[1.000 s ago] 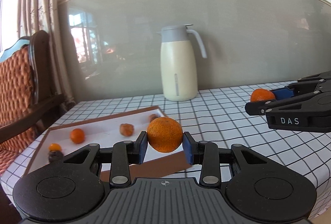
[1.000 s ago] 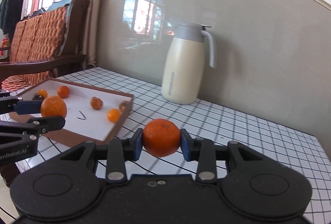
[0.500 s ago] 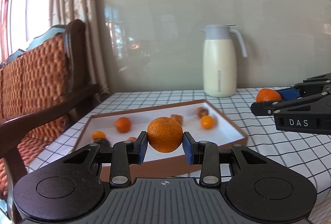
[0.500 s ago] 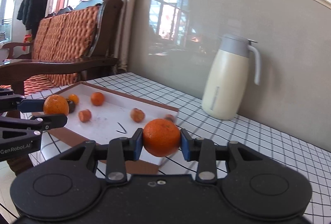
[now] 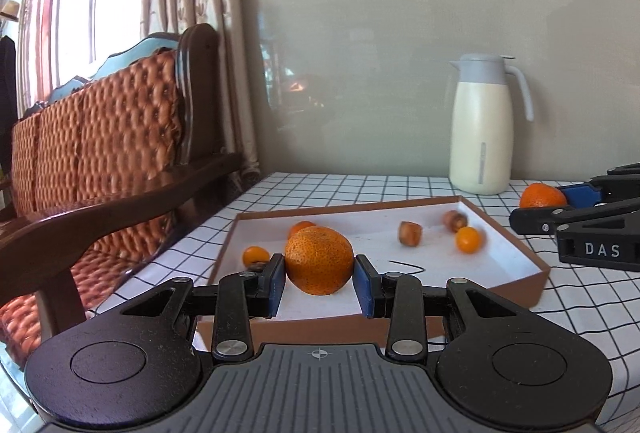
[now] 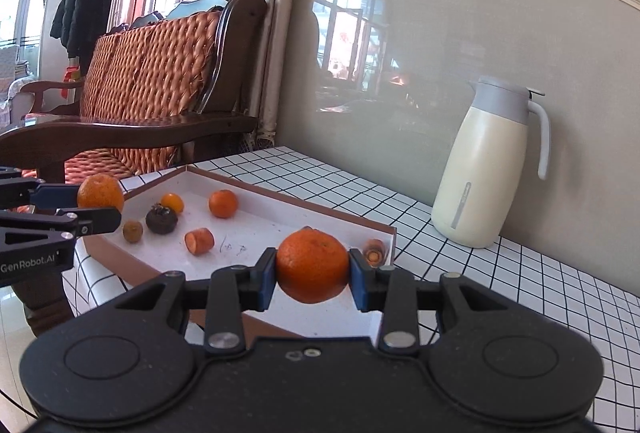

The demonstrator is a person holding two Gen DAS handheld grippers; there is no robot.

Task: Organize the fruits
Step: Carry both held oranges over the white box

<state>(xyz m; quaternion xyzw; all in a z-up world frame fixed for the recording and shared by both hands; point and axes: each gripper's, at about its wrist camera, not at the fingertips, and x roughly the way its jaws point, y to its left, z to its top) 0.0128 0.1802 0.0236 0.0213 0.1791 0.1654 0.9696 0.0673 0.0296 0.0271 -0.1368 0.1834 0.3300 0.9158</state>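
Both grippers shifted toward tray [image 5: 534,269]. Left gripper [image 5: 319,275] clamps orange [image 5: 319,260], right gripper [image 6: 312,273] clamps second orange [image 6: 312,265], both above tray's near part. Dark fruit [image 6: 161,219] clear only in right view.

Both tools are matte black plastic. The left gripper [image 5: 319,283], at the bottom of its frame, has a ribbed grey deck, round side housings, silver rivets and blue-padded fingers [image 5: 276,283]. The right gripper [image 6: 312,281] matches, smooth-decked; its side reads "DAS".
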